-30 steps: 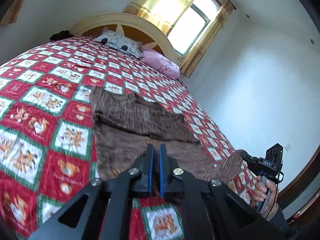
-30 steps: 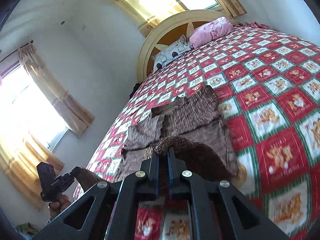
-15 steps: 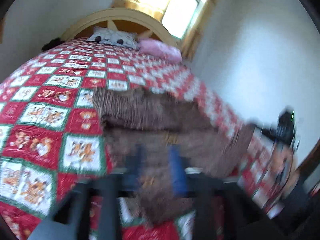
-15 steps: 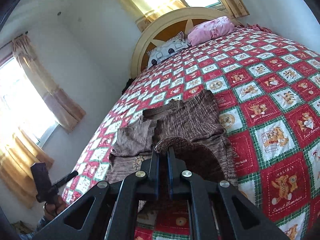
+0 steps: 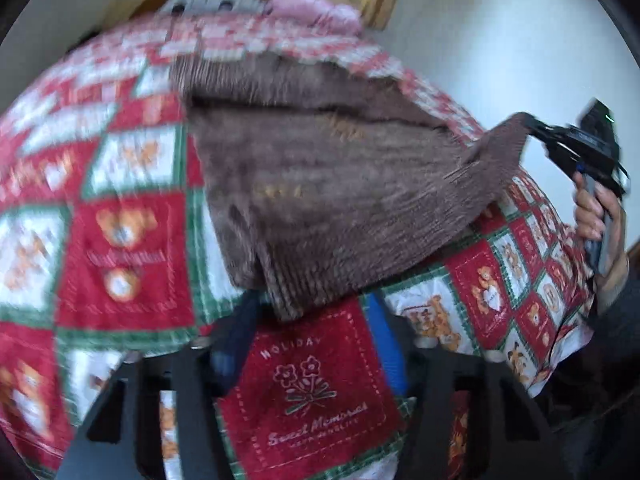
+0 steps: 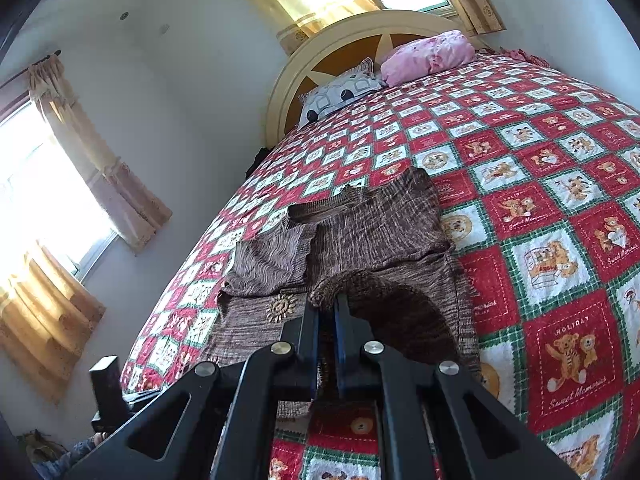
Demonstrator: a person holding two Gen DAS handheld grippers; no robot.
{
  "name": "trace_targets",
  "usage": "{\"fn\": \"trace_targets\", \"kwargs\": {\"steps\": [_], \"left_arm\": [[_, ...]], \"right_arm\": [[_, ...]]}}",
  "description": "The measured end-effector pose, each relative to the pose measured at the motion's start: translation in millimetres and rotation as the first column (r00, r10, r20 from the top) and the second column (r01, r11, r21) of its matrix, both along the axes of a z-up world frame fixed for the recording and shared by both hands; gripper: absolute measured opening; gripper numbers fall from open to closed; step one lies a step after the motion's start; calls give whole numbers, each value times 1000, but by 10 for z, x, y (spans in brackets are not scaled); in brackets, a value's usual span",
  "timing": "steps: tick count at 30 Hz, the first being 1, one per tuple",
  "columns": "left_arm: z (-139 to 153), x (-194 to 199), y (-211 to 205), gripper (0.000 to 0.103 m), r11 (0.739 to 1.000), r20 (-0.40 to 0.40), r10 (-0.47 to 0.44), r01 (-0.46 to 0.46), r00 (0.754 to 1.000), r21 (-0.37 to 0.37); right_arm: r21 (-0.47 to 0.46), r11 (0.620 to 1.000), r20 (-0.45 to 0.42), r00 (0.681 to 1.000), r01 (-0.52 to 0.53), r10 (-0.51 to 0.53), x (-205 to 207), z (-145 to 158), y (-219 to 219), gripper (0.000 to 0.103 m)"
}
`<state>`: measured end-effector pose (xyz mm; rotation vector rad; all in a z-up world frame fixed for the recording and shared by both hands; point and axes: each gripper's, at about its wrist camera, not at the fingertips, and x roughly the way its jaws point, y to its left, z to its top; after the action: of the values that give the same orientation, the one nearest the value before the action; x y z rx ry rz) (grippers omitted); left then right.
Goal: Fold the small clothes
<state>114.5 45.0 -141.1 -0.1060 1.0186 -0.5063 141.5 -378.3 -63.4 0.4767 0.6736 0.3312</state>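
Observation:
A brown knit sweater [image 5: 304, 184] lies on the red, white and green quilt [image 5: 120, 240], its sleeves folded in. My left gripper [image 5: 310, 320] is open just at the sweater's near hem corner, holding nothing. My right gripper [image 6: 328, 304] is shut on the sweater's other hem corner [image 6: 352, 284] and holds it lifted off the quilt; it also shows at the right of the left wrist view [image 5: 536, 128]. The sweater body [image 6: 372, 232] spreads flat beyond it, with a gold sun motif [image 6: 282, 306].
The bed's cream headboard [image 6: 360, 28] stands at the far end with a grey patterned pillow [image 6: 340, 94] and a pink pillow [image 6: 428, 54]. Curtained windows are on the left wall [image 6: 48, 208]. The quilt's edge drops off near the right hand [image 5: 560, 344].
My left gripper has opened and dropped close to the sweater's near hem. The right gripper has kept its hold on the hem corner and shifted a little.

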Motion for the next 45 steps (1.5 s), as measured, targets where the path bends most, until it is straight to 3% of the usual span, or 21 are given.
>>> {"fn": "trace_targets", "kwargs": {"steps": [2,8,10,16,23,34,37,40,41,43,45], "left_arm": [[37,-27,26,5,1000,23,10,-10,1000,-11],[365,-120,213,4,985,123,49,-28,991,-169],[488,-86,265,4,970,145,66,-29,987,-243],[711,265,389,3,927,169,131,-60,977,-370],[780,789,522,3,900,182,219,-126,959,-418],[909,1539,652,2,892,252,317,-196,915,-408],[837,1750,661,2,896,242,324,-214,915,-389],[696,1830,616,2,914,218,271,-179,937,-365],[665,1813,576,6,925,216,242,-158,946,-346],[569,1765,476,26,956,224,169,-104,960,-276],[513,1743,406,73,972,227,122,-69,966,-226]], "right_arm": [[-5,1000,3,1000,-1,1,-25,7,1,6],[9,1000,5,1000,3,-4,-23,6,-69,6],[24,1000,3,1000,5,-5,12,7,-82,6],[48,999,32,999,8,-9,221,176,-119,6],[27,999,54,998,24,-26,593,341,-131,6],[17,999,-11,999,42,-42,1281,176,-153,6],[28,998,-47,998,54,-52,1499,48,-176,6],[33,997,-75,995,67,-64,1626,-89,-206,6],[29,997,-86,994,67,-64,1662,-145,-211,6],[11,998,-94,994,65,-63,1703,-216,-215,6],[6,998,-107,992,64,-63,1743,-288,-236,6]]}}
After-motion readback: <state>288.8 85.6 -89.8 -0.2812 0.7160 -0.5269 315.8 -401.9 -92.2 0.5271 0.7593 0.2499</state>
